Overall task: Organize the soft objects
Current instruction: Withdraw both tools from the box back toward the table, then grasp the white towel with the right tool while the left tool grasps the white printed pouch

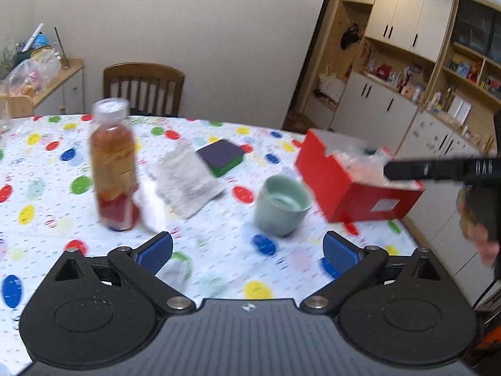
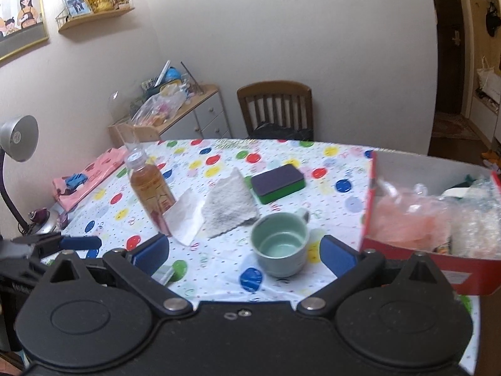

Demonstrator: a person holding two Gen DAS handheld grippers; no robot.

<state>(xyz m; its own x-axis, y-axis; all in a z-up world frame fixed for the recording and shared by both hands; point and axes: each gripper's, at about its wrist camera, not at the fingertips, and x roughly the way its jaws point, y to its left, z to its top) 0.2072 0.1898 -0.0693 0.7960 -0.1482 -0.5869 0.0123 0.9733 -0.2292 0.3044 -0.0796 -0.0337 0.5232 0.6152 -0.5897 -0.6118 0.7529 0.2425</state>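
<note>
One white cloth (image 2: 230, 208) lay on the dotted tablecloth (image 2: 338, 169), just behind the green cup (image 2: 279, 252). One purple-and-green sponge (image 2: 278, 187) sat beyond the cup, one folded tissue (image 2: 187, 219) to the cup's left, touching a blurred tea bottle (image 2: 150, 189). The red box (image 2: 438, 219), right of the cup, was cut off; its plastic contents were indistinct. Left gripper (image 1: 247, 250) and right gripper (image 2: 244, 252) both gaped wide, empty. One wooden chair (image 2: 275, 106) stood behind.
</note>
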